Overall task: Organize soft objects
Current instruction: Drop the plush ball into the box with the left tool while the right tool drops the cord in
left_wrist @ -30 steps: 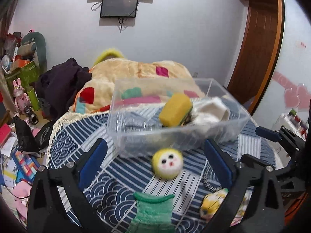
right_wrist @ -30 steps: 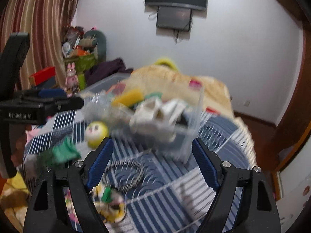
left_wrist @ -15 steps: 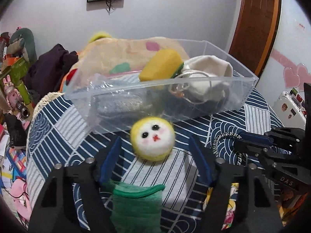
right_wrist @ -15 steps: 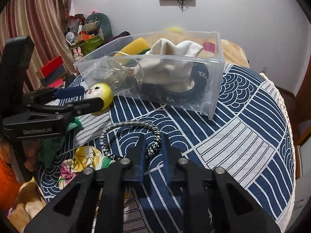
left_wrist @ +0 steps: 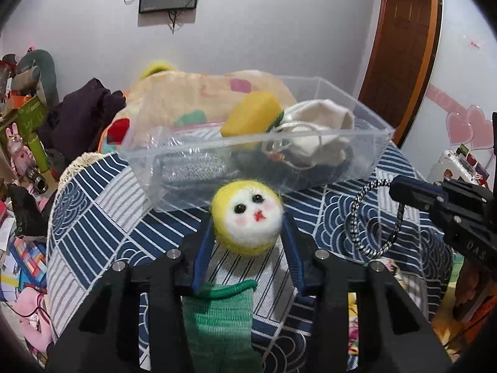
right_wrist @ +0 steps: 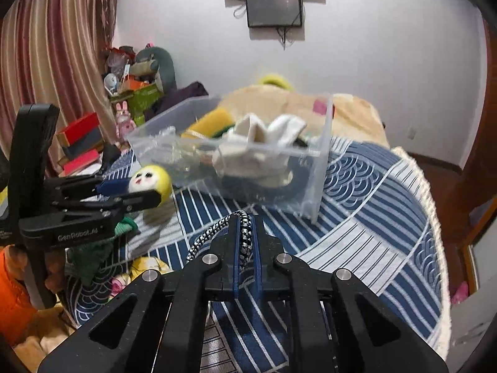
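The left tongs (left_wrist: 247, 236) are clamped on the yellow felt ball (left_wrist: 247, 217), one blue pad against each side and the painted face turned toward the camera, so the ball sits square between the pads instead of rolling out. It seems lifted just clear of the surface (left_wrist: 102, 205), close to the near wall of the clear bin (left_wrist: 217, 143).

The right tongs (right_wrist: 245, 236) are closed tight on the braided cord loop (right_wrist: 214, 231). They pinch one strand so that the rest of the ring hangs free below and to the left. That grip probably suits a limp loop, which has no firm body to squeeze.

Both things are likely bound for the bin, which already holds a yellow sponge (left_wrist: 253, 113), a cream cloth bag (left_wrist: 316, 127) and a grey scrubber (left_wrist: 192, 168). The bin stands toward the far edge of the surface, with its open top unobstructed. The room left inside looks greatest at its left end, above the scrubber.

A green knit piece (left_wrist: 217, 320) lies at the near edge under the left tongs, and a flowered fabric (right_wrist: 136, 272) lies near the left edge. The right half of the surface is bare cloth, which gives the right tongs an easy swing toward the bin's right wall.
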A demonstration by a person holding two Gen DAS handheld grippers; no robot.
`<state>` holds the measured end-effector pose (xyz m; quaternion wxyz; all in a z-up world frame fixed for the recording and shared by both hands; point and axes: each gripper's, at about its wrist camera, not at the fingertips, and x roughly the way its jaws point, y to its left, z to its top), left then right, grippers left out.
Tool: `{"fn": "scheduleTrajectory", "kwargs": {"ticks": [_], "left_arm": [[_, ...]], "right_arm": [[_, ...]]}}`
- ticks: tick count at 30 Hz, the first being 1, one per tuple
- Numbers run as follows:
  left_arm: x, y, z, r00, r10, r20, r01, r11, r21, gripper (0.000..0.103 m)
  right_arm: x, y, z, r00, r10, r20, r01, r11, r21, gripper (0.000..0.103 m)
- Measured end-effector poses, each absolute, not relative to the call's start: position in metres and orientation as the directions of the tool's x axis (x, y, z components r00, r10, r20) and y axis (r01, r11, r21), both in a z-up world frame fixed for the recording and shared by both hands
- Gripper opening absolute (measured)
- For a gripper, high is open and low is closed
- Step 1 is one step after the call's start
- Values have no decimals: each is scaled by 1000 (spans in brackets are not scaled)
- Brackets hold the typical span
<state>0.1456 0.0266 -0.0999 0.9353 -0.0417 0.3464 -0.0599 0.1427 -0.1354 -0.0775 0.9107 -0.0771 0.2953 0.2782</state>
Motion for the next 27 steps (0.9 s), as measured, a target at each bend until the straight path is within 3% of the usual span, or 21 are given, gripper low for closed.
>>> {"fn": "scheduleTrajectory", "kwargs": {"ticks": [17,27], "left_arm": [[133,49,-34,865,-102,-492,49,992,-119,43],[169,71,-36,854,-86,-513,2,987,-163,43]], "right_arm": [[142,-137,-18,776,493,-394,-535,845,3,7],[176,-114,-10,792,471,-389,-506,862,12,7]]}}
